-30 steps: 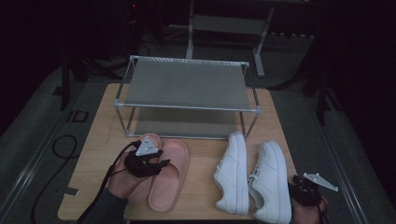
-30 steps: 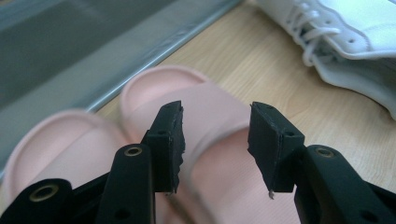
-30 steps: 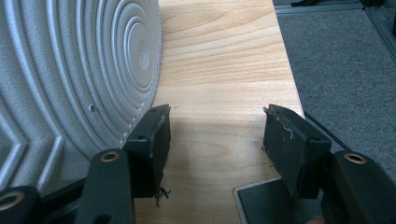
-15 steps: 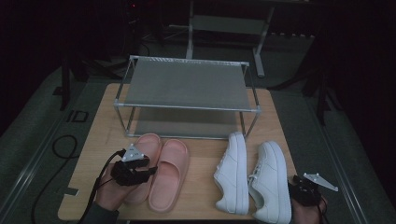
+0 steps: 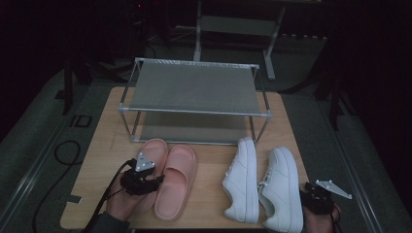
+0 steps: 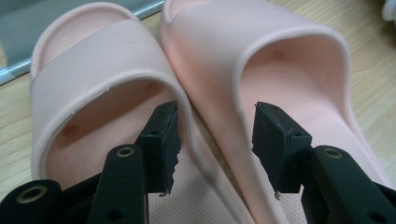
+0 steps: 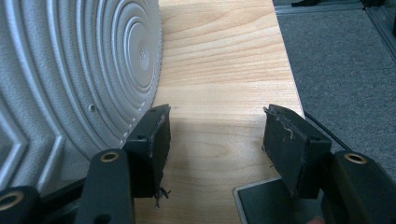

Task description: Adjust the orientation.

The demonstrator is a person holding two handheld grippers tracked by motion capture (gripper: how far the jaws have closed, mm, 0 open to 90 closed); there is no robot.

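Slippers [image 5: 167,179] two, sneakers [image 5: 262,182] two.

Dim room, lit tabletop
A wooden table [image 5: 291,126] is standing on grey carpet [image 5: 43,141]; metal stand legs [image 5: 233,29] are fading into darkness at twelve o'clock.
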